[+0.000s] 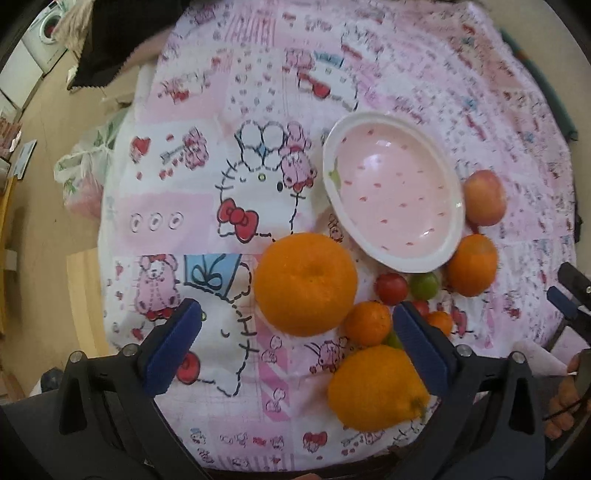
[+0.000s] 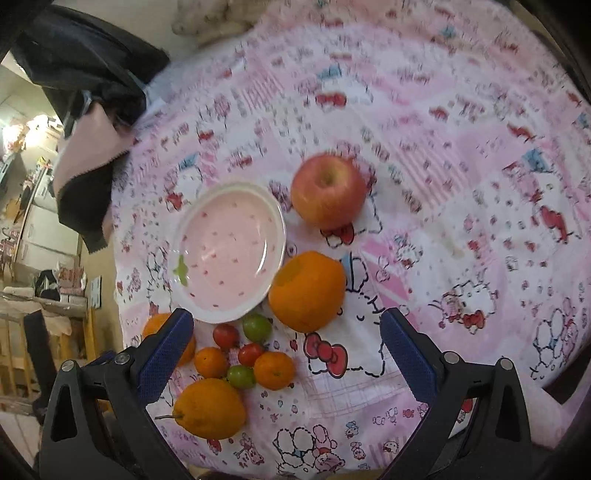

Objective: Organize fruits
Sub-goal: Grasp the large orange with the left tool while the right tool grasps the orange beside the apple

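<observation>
An empty pink strawberry-pattern bowl (image 1: 393, 192) (image 2: 229, 251) sits on the pink cartoon tablecloth. Around it lie a big orange (image 1: 306, 283), a red apple (image 2: 328, 192) (image 1: 484, 197), another orange (image 2: 307, 291) (image 1: 472, 265), a stemmed orange fruit (image 1: 376, 387) (image 2: 209, 408), small tangerines (image 2: 274, 370), red tomatoes (image 2: 226, 336) and green fruits (image 2: 256, 326). My left gripper (image 1: 297, 334) is open and empty, above the cloth just short of the big orange. My right gripper (image 2: 286, 345) is open and empty, above the small fruits.
The round table's cloth (image 2: 461, 166) hangs over its edges. A dark and pink garment (image 2: 85, 110) lies at the far left edge. A plastic bag (image 1: 83, 173) sits on the floor to the left, with a washing machine (image 1: 46, 33) beyond.
</observation>
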`<state>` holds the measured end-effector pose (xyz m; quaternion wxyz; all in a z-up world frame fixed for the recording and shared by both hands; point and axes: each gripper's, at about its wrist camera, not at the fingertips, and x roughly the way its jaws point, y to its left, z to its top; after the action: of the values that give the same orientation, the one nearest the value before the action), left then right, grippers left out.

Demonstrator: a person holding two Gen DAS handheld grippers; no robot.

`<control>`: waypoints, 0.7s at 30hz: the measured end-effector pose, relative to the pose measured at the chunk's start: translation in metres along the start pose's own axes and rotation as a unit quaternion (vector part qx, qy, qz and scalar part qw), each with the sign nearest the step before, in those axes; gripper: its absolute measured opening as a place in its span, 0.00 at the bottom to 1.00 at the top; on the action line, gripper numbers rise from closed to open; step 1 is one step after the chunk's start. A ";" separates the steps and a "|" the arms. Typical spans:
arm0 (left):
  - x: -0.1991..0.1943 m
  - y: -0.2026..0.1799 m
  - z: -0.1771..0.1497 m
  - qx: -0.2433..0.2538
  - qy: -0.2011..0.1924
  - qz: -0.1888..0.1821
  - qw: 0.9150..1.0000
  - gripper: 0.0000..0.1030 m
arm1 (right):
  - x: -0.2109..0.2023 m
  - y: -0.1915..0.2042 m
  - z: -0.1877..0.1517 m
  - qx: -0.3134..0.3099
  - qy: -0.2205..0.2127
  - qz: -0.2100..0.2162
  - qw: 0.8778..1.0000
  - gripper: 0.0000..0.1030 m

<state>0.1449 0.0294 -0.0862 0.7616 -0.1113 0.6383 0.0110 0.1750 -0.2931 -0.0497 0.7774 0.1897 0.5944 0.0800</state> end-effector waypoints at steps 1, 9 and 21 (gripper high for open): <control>0.007 -0.003 0.001 0.005 0.007 0.003 1.000 0.97 | 0.006 -0.001 0.002 0.000 0.012 0.002 1.000 1.00; 0.035 -0.017 0.006 0.053 0.039 0.014 0.998 0.80 | 0.070 -0.003 0.016 -0.027 0.099 -0.024 0.994 0.97; 0.057 -0.022 0.012 0.068 0.030 0.041 0.996 0.73 | 0.123 -0.001 0.020 -0.072 0.142 -0.062 0.985 0.84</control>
<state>0.1706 0.0032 -0.1360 0.7472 -0.0330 0.6638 -0.0047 0.2285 -0.2550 -0.1557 0.7004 0.0828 0.7018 0.1000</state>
